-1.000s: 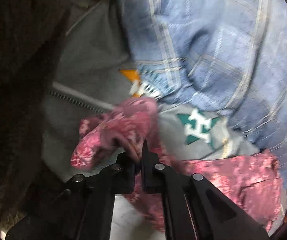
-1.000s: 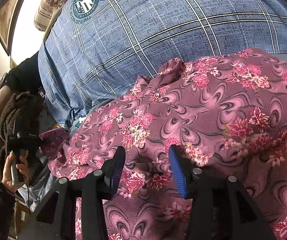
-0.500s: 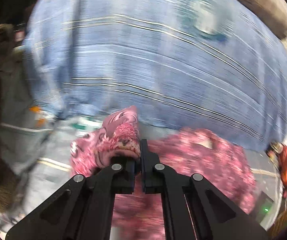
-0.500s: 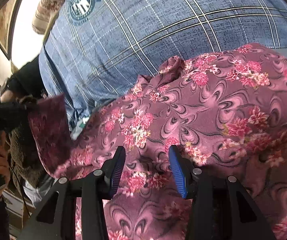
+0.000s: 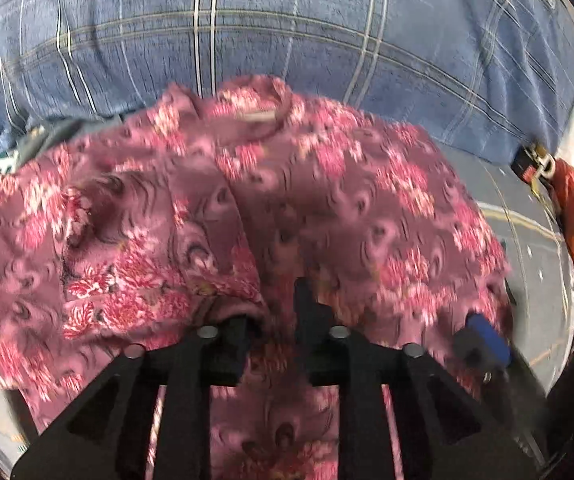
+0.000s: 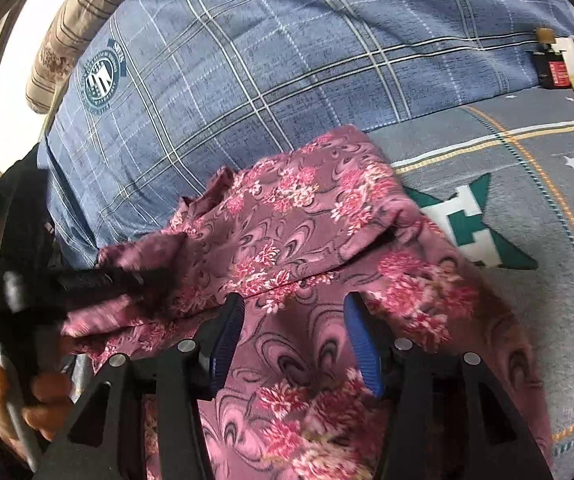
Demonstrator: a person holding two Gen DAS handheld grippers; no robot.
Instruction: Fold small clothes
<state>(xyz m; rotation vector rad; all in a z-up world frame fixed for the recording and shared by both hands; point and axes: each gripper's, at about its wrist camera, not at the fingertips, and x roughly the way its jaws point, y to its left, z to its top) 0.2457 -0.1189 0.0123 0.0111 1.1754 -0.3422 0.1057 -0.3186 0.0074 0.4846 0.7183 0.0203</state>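
Nearest the left wrist camera, the left gripper (image 5: pixel 273 312) had its tongs slightly apart, a fold of the floral garment (image 5: pixel 327 200) bunched over one finger; whether it was pinched could not be told. The right gripper (image 6: pixel 293 336) stood with tongs wide apart over the garment, which lay on the grey blanket (image 6: pixel 527 184). One flap lay doubled over; judging by this, further folds remained. Only the right view showed the blanket's green emblem (image 6: pixel 475 228) and, beyond, the plaid pillow's crest (image 6: pixel 101 76); only the left showed the neckline (image 5: pixel 263 114).

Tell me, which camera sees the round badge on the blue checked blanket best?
The right wrist view: the round badge on the blue checked blanket is whole and sharp there. The left wrist view catches only a cut-off sliver at its top right edge.
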